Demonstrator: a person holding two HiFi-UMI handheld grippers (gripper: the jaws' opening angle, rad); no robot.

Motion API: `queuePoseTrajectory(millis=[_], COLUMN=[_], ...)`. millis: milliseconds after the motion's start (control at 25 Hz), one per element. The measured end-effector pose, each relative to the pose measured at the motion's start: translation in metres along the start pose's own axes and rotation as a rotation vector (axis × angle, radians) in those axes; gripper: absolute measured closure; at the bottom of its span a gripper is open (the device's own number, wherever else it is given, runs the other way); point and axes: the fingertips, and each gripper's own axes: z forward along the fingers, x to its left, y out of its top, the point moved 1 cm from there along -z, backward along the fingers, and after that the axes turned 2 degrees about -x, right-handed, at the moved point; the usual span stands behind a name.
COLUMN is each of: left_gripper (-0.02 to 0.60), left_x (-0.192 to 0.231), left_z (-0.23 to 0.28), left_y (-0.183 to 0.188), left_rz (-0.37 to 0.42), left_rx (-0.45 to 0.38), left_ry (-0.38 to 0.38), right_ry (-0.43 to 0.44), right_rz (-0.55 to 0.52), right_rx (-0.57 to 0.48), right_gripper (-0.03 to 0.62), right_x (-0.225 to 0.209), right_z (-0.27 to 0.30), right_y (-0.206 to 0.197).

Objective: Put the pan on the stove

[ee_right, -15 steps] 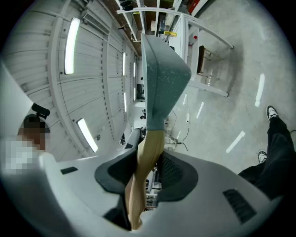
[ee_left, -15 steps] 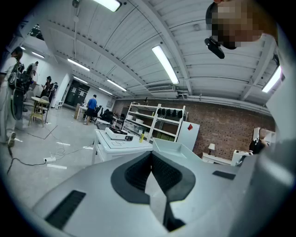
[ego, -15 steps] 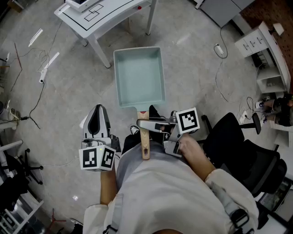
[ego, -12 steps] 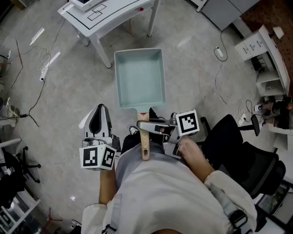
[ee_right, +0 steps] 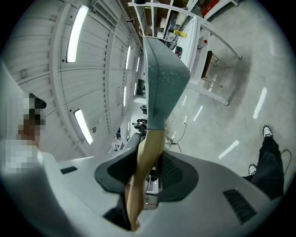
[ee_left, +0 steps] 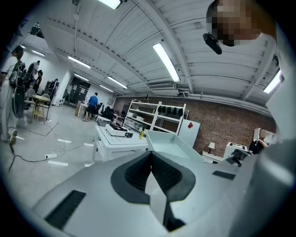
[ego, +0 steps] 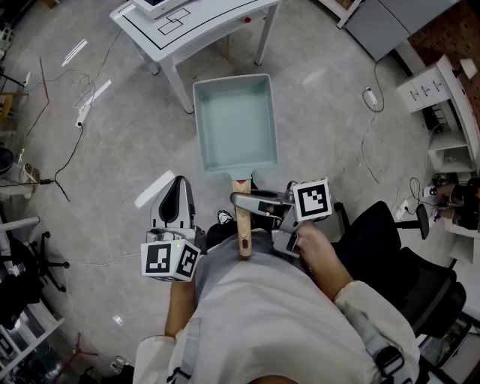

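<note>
Nearest, the right gripper (ee_right: 147, 163) gripped the pan's wooden handle (ego: 243, 234); the left gripper (ee_left: 150, 157) was closed, empty. The pan (ego: 235, 124), carried in mid-air, had drawn nearer the white table (ego: 219, 16) bearing what was probably the stove (ee_left: 116, 132); setting down remained.

Kind of place: a big robotics lab or workshop hall, not a home kitchen.
Floor: a bare grey concrete floor (ego: 135, 157), shiny in places, with loose cables (ego: 64, 150) lying across it.
Ceiling: a high ribbed ceiling (ee_left: 115, 41) with long tube lights (ee_left: 165, 60).
Walls: a brick wall (ee_left: 226, 129) at the far end of the hall.
Furniture: a white desk (ego: 210, 26) with black outlines drawn on its top and a small stove (ee_left: 116, 131) on it; open metal shelves (ee_left: 155, 118); a black office chair (ego: 405, 262); white cabinets (ego: 439, 90).
People: several persons (ee_left: 92, 102) are at other desks, far away in the hall.
</note>
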Motion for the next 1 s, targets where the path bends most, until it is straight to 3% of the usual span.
queuePoseTrajectory(millis=[520,1000], left_gripper=[0.574,0.574], left_x=[-0.005,-0.004], left_z=[0.129,0.230], left_y=[0.021,0.049], left_rz=[0.019,0.022], left_rx=[0.024,-0.036], left_ry=[0.024,0.054], right_ry=[-0.019,0.001], right_rz=[-0.006,0.013], right_rx=[0.035,0.061], right_gripper=[0.447,0.444], right_x=[-0.039,-0.065], right_z=[-0.011,-0.021], right_y=[0.125,0.227])
